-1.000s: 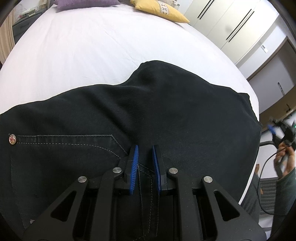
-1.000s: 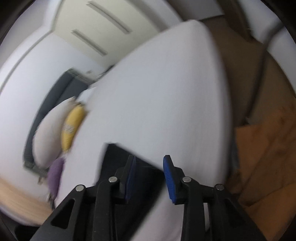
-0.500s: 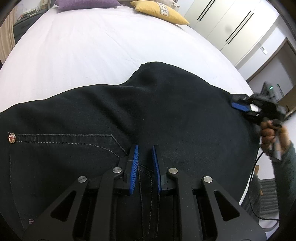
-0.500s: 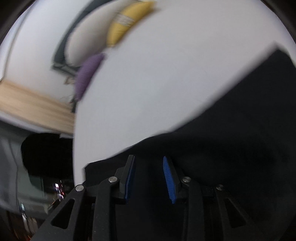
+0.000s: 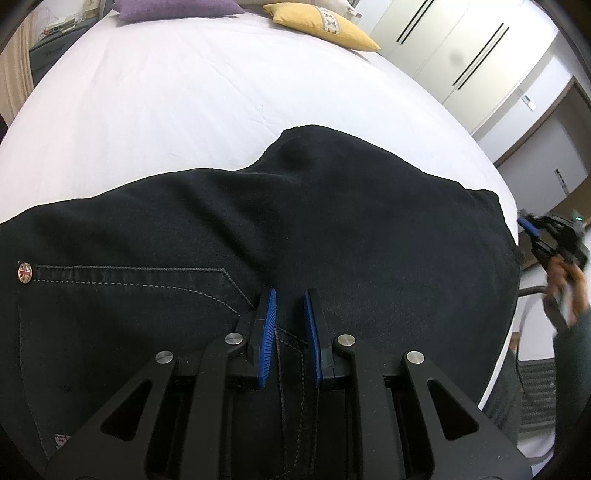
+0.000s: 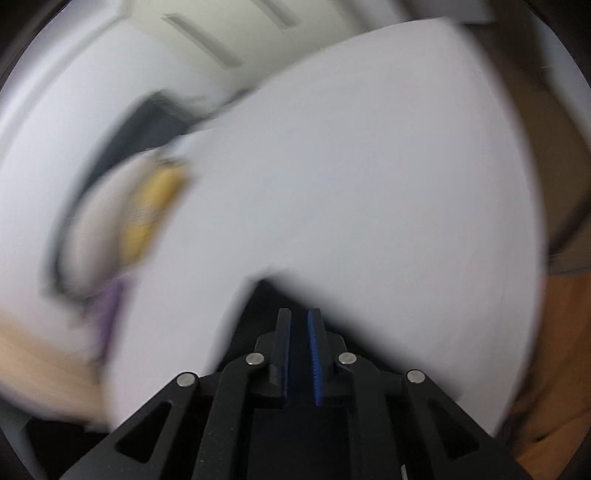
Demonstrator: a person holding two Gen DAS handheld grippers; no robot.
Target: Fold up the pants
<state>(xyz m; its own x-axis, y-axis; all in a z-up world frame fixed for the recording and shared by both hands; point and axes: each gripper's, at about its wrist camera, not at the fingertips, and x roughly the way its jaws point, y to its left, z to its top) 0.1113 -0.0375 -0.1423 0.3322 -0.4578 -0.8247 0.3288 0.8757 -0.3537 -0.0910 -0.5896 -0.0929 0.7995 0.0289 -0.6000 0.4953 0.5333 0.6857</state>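
- Black denim pants (image 5: 295, 236) lie flat on the white bed sheet (image 5: 184, 96), at its near right part; the long axis runs left–right, with the pocket end at left.
- Left gripper (image 5: 290, 321): jaws narrowed on a stitched seam of the pants, probably pinning that end for the fold.
- Right gripper (image 6: 299, 328): jaws nearly closed, dark cloth beneath them; whether they pinch it cannot be told through the blur.
- Yellow cushion (image 5: 321, 24) and purple cushion (image 5: 177, 6) lie at the far edge, well apart.
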